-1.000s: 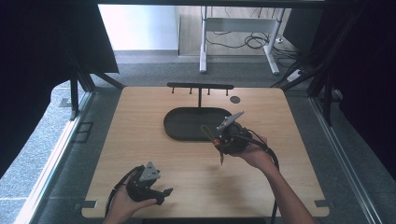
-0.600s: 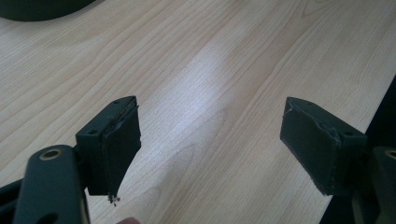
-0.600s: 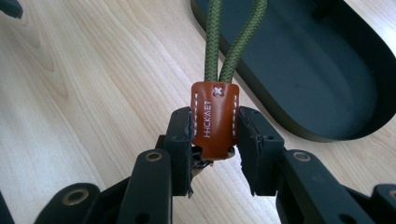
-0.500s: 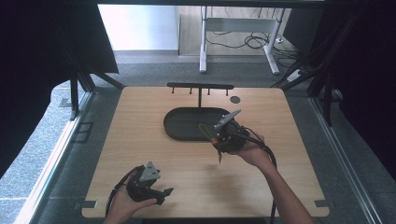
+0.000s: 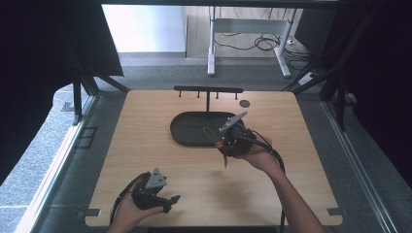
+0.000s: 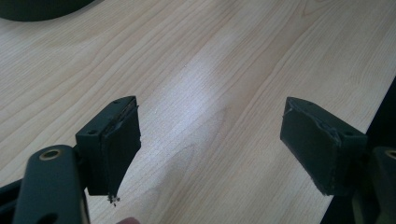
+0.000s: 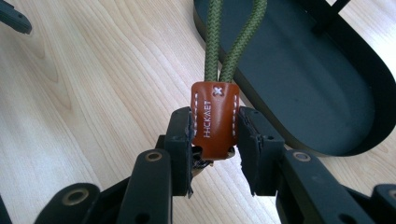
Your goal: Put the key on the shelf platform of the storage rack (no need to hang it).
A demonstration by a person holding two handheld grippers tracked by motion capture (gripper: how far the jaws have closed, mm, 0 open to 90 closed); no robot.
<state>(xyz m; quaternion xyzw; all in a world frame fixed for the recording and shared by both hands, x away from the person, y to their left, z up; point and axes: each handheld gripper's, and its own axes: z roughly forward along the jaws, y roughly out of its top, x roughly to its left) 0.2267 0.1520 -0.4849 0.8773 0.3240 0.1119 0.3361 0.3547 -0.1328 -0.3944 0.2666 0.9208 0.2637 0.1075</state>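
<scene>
One right gripper (image 7: 215, 140) clamps one brown leather tab (image 7: 215, 119) with two olive cord strands (image 7: 233, 42) beside one black oval tray (image 7: 327, 93); the left gripper (image 6: 210, 144) gapes empty.

Brown leather tab (image 7: 215, 114), green braided cord (image 7: 229, 42), black tray (image 7: 317, 84)

Grey carpeted floor (image 5: 145, 73), white desk frame (image 5: 248, 39) with tangled cables (image 5: 252, 43), dark curtains (image 5: 53, 43) either side.
</scene>
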